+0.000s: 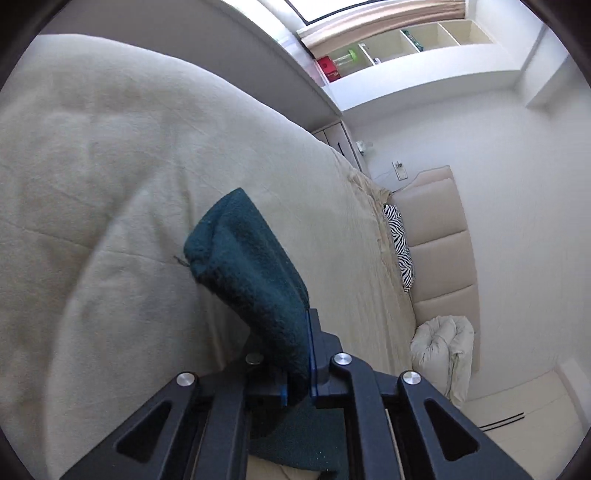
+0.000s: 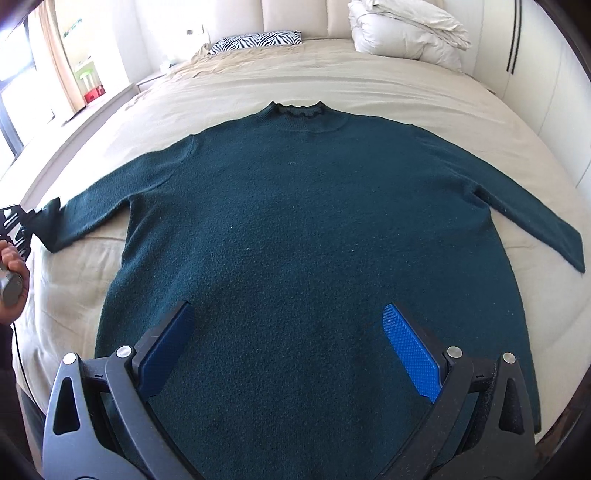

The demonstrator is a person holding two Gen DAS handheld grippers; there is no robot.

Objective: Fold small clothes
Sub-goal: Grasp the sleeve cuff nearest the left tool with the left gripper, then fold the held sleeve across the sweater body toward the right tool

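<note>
A dark teal sweater [image 2: 306, 229] lies flat and face up on the bed, collar [image 2: 295, 109] toward the headboard, both sleeves spread out. My right gripper [image 2: 288, 347] is open and empty, hovering over the sweater's lower body. My left gripper [image 1: 308, 354] is shut on the cuff of the left sleeve [image 1: 243, 266], which sticks up past the fingers. In the right wrist view the left gripper [image 2: 22, 225] shows at the far left edge, holding that sleeve's cuff [image 2: 51, 225] slightly off the bed.
The cream bedspread [image 2: 369, 81] covers the bed. A zebra-print pillow [image 2: 255, 40] and a folded white duvet [image 2: 406, 29] lie by the padded headboard. A window, curtain and shelves are on the left wall [image 2: 66, 74].
</note>
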